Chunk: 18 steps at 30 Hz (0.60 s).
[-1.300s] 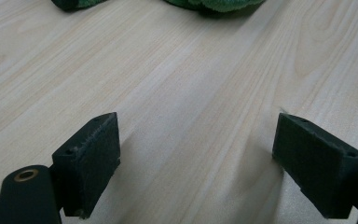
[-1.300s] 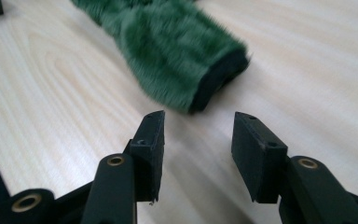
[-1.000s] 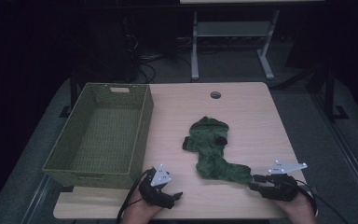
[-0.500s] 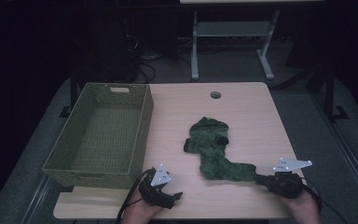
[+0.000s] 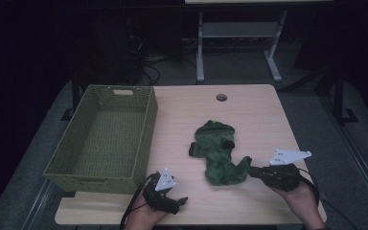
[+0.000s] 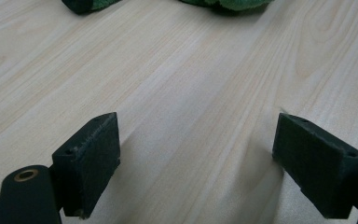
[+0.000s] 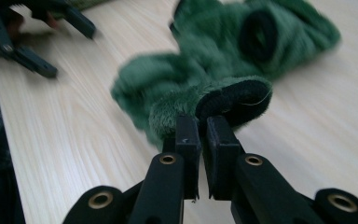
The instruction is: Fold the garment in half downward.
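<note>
A crumpled green fuzzy cloth (image 5: 216, 152) with black trim lies on the wooden table (image 5: 249, 110), right of the middle. My right gripper (image 5: 250, 170) is at the cloth's near right corner. In the right gripper view, that gripper (image 7: 203, 135) is shut on a black-edged fold of the cloth (image 7: 223, 51). My left gripper (image 5: 181, 201) rests near the table's front edge, apart from the cloth. In its own view the left gripper (image 6: 196, 158) stands open over bare wood, with the cloth's edge (image 6: 228, 3) far ahead.
A green woven basket (image 5: 146, 139) with nothing in it stands on the table's left side. A round cable hole (image 5: 221, 97) sits near the far edge. Beyond the table are a dark floor, cables and a white stand.
My right gripper has shifted slightly left and forward with the cloth's corner, bunching the cloth's near end. The left gripper has stayed put.
</note>
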Available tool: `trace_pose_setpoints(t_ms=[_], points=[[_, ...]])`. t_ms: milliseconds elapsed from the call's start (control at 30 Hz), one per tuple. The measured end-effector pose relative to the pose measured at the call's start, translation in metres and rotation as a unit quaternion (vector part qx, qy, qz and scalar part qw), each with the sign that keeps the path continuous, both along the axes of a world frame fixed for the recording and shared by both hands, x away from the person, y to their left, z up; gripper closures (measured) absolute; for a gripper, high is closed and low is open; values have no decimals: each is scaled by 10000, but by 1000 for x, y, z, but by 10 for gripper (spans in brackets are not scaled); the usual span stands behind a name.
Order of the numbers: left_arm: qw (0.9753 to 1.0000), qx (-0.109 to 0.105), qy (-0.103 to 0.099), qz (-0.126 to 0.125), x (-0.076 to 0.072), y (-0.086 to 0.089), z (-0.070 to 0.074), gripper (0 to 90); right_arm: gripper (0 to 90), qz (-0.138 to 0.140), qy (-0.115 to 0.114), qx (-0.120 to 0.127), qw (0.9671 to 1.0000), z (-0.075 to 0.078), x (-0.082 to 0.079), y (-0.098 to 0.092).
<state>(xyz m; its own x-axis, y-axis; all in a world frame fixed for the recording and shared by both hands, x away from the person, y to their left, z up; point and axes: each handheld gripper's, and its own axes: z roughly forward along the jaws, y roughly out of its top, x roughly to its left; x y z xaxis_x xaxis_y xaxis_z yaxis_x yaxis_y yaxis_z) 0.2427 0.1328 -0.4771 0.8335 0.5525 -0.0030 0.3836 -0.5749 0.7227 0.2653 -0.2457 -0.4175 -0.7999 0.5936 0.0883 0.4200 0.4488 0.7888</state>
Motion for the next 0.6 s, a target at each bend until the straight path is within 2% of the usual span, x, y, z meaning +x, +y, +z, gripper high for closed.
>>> trace_pose_setpoints(t_ms=[167,367,500,600], points=[[10000,19,2,-14,0,0,0,141,843,334,-76,38,9994,8,10,24],[10000,19,-14,-11,0,0,0,141,832,597,-87,37,9982,8,18,44],[10000,6,5,-2,0,0,0,141,779,653,-203,164,9975,11,21,52],[10000,20,-14,-12,0,0,0,140,756,576,-228,310,9976,14,24,50]])
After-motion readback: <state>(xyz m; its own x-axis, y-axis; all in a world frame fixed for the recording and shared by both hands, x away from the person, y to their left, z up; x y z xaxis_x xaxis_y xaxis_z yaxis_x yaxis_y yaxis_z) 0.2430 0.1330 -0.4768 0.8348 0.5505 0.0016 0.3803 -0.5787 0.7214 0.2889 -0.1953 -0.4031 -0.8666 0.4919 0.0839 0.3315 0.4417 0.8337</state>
